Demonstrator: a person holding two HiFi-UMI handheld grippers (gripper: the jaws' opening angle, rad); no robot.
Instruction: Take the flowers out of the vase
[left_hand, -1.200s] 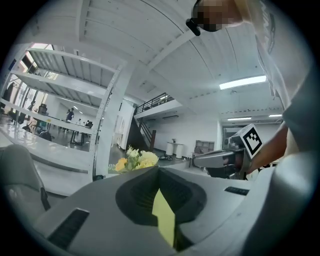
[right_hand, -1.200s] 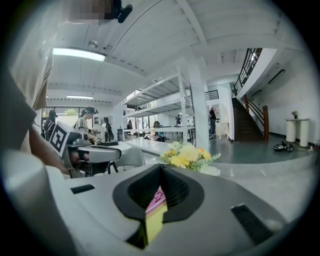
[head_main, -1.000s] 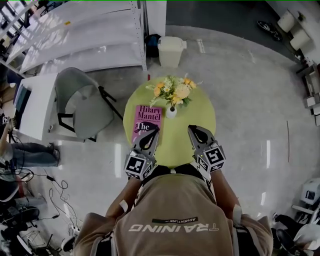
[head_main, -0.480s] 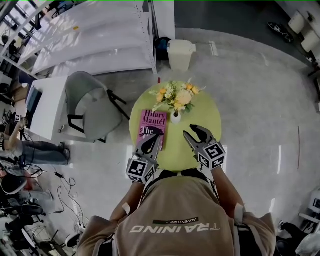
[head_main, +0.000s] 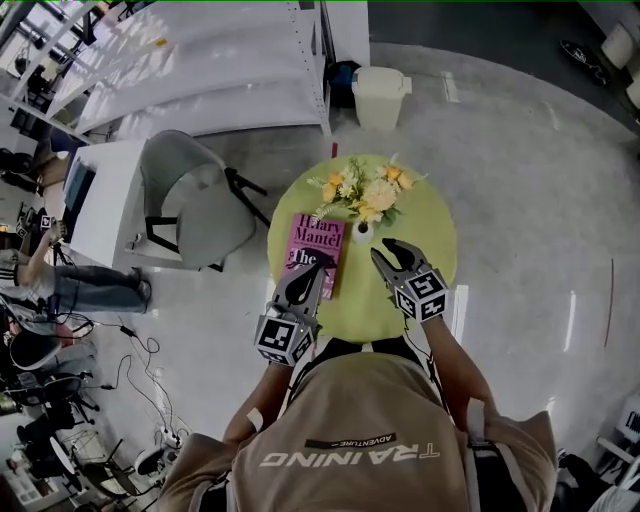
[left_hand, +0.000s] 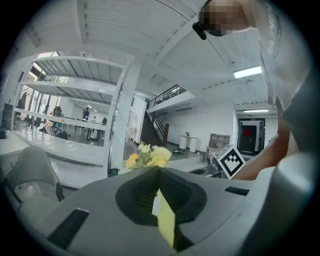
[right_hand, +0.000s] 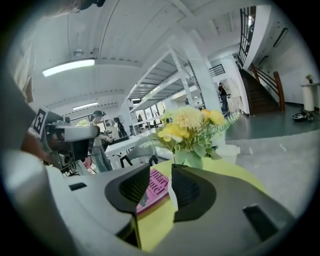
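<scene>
A bunch of yellow and white flowers (head_main: 365, 190) stands in a small white vase (head_main: 362, 232) at the middle of the round green table (head_main: 430, 235). My right gripper (head_main: 385, 250) hangs just right of the vase with its jaws opening; nothing is between them. In the right gripper view the flowers (right_hand: 187, 130) rise straight ahead of the right gripper (right_hand: 161, 172), and its jaw hides most of the vase. My left gripper (head_main: 310, 266) is shut over the near end of a pink book (head_main: 318, 240). The left gripper (left_hand: 159, 169) faces the flowers (left_hand: 148, 156).
A grey chair (head_main: 195, 205) stands left of the table and a white bin (head_main: 380, 97) behind it, beside white shelving (head_main: 200, 70). A person (head_main: 60, 285) sits at the far left, with cables on the floor. The left gripper (right_hand: 70, 137) shows in the right gripper view.
My right gripper's jaws have gone from shut to apart, and it has come closer to the vase. The left gripper stays over the book.
</scene>
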